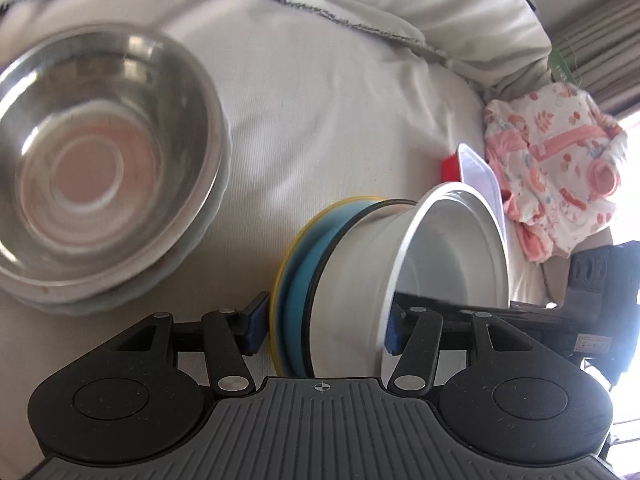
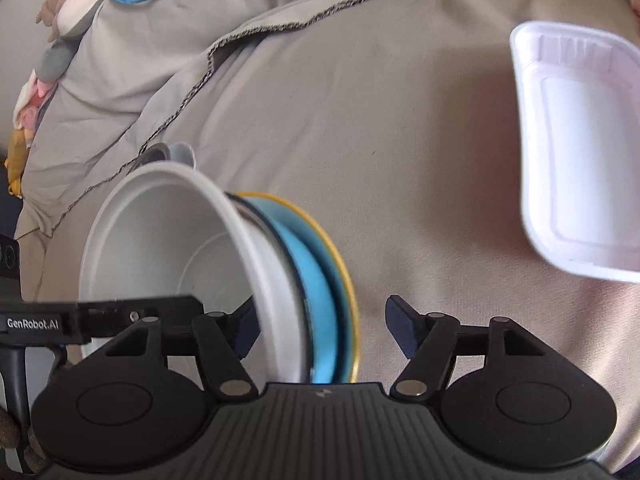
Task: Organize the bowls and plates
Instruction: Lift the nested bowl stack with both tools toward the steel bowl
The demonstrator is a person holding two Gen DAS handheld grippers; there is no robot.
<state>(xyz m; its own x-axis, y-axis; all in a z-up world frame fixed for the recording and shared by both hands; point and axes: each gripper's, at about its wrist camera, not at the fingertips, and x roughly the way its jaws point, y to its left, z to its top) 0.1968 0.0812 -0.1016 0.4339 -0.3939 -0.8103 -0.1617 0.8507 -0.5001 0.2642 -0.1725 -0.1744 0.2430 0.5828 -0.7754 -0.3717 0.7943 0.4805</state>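
1 steel bowl [image 1: 104, 172], 1 white bowl [image 1: 452, 252], 2 plates [image 1: 296, 292], 1 foam tray [image 2: 580, 152].

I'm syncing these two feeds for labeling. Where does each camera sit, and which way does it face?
Left wrist: on the left gripper, facing along its fingers at the stacked dishes it clamps; steel bowl beyond.
Right wrist: on the right gripper, facing the same stack from the opposite side; white tray beyond, jaws open.
Shared: the stack, the bedsheet.
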